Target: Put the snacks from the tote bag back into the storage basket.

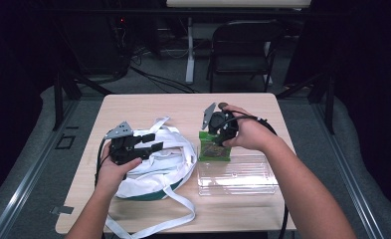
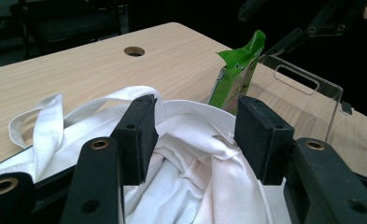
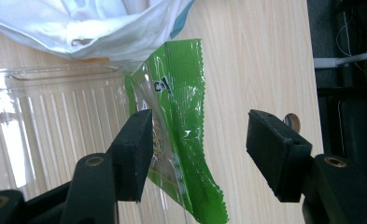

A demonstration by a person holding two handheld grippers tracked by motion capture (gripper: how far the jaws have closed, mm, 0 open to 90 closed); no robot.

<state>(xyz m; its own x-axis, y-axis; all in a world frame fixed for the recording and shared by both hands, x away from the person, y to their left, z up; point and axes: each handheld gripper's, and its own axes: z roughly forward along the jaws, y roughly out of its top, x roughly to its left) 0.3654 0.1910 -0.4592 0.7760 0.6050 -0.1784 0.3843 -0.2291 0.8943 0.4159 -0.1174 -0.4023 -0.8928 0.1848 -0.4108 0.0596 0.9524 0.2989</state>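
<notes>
A white cloth bag (image 1: 155, 169) with long straps lies on the left half of the wooden table (image 1: 143, 107). My left gripper (image 1: 152, 141) hovers over its mouth, jaws open, with the bag's crumpled inside (image 2: 195, 172) below them. A green snack packet (image 1: 214, 148) leans on the far edge of a clear plastic container (image 1: 238, 175). My right gripper (image 1: 218, 133) points down at it. In the right gripper view the packet (image 3: 183, 116) lies between the open jaws of the right gripper (image 3: 197, 135), close to the left pad, which does not press on it.
A round cable hole (image 2: 134, 50) sits in the tabletop beyond the bag. The clear container (image 2: 307, 100) has a cut-out handle in its wall. A dark folding chair (image 1: 245, 45) stands behind the table. Bag straps (image 1: 178, 214) trail toward the table's near edge.
</notes>
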